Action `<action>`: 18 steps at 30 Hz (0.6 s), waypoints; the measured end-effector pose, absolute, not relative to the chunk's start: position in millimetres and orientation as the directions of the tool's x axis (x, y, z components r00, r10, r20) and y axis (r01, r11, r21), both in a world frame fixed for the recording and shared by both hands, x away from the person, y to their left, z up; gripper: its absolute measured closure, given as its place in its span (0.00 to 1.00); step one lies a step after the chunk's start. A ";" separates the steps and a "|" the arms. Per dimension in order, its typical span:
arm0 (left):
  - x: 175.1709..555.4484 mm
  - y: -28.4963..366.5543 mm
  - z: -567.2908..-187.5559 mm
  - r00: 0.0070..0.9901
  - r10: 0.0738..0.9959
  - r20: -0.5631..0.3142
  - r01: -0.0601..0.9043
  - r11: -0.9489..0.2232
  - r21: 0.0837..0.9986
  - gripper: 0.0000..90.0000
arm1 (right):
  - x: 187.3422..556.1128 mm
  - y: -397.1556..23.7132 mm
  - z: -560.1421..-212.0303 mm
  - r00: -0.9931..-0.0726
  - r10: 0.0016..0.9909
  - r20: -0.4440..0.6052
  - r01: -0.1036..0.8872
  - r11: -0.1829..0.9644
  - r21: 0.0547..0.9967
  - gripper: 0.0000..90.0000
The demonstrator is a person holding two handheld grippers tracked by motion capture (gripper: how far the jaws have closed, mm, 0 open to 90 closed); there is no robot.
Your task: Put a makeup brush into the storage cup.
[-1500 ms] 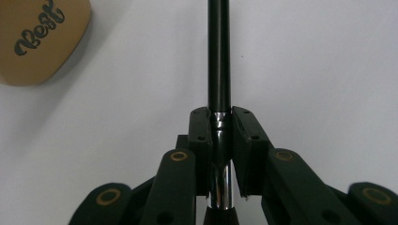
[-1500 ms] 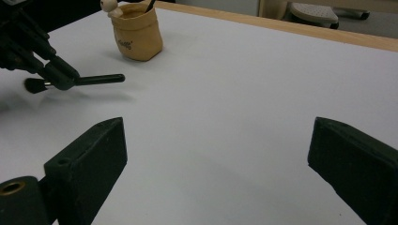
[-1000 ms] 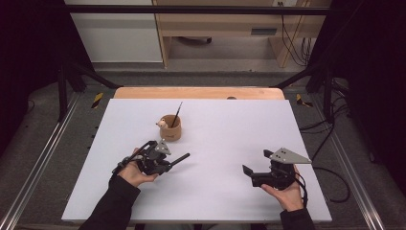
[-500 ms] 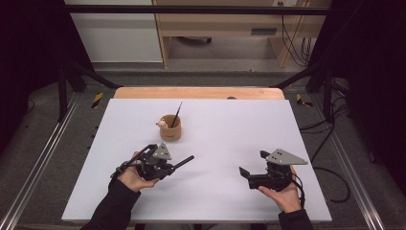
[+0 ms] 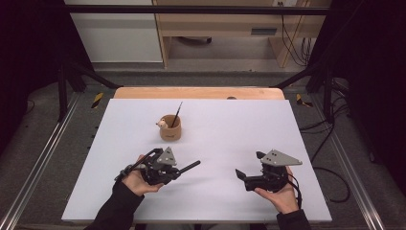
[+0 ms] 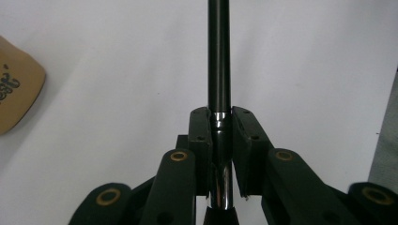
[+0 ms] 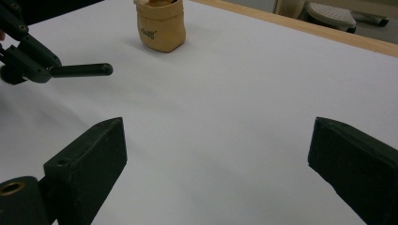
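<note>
1. Left tool (image 5: 179,168) is seen pinching a black rod-shaped handle (image 6: 218,56) between its 2 jaws; in the left gripper view the pads are pressed against a shiny metal collar on that handle, and the dark shaft runs straight out ahead of them.
2. From the high view, the handle (image 5: 187,167) is held roughly level, just above the counter (image 5: 230,120), with its free end pointed toward the right tool.
3. Right tool (image 5: 244,175) is held with its 2 jaws spread wide and nothing between them; in the right gripper view only bare white surface is seen in the gap.
4. Both tools are carried low over the near part of the counter, well apart from each other, the left one in the left hand (image 5: 136,181) and the right one resting on the open palm of the right hand (image 5: 280,196).
5. A tan pouch-like cup (image 5: 170,127) is stood upright farther back on the counter, beyond the left tool and apart from it.
6. 1 thin dark brush (image 5: 177,113) is leaned in that cup, tilted toward the right in the high view.
7. In the right gripper view the cup (image 7: 160,27) is seen past the held handle (image 7: 82,70), with dark lettering on its side.
8. A wooden strip (image 5: 198,92) is seen along the far edge of the white surface.
</note>
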State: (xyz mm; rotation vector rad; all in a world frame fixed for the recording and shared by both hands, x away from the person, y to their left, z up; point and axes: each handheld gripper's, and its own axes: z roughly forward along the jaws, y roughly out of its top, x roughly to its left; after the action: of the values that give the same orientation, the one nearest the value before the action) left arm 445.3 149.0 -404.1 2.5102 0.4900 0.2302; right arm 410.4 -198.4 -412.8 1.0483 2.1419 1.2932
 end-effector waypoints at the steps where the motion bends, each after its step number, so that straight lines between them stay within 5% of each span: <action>1: 444.7 148.0 -404.1 0.920 0.389 0.053 0.294 -0.772 0.564 0.87 | 410.3 -197.6 -412.7 -0.628 0.778 0.018 0.381 0.287 0.879 0.06; 18: 441.9 135.4 -396.7 0.944 0.327 0.040 0.248 -0.786 0.566 0.87 | 403.8 -175.9 -394.0 -0.682 0.727 -0.073 0.336 0.401 0.852 0.06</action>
State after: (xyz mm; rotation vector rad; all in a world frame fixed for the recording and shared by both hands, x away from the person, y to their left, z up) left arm 441.9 135.4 -396.7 2.5157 0.4069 0.1814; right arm 403.8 -175.9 -394.0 0.9101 2.2256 1.2059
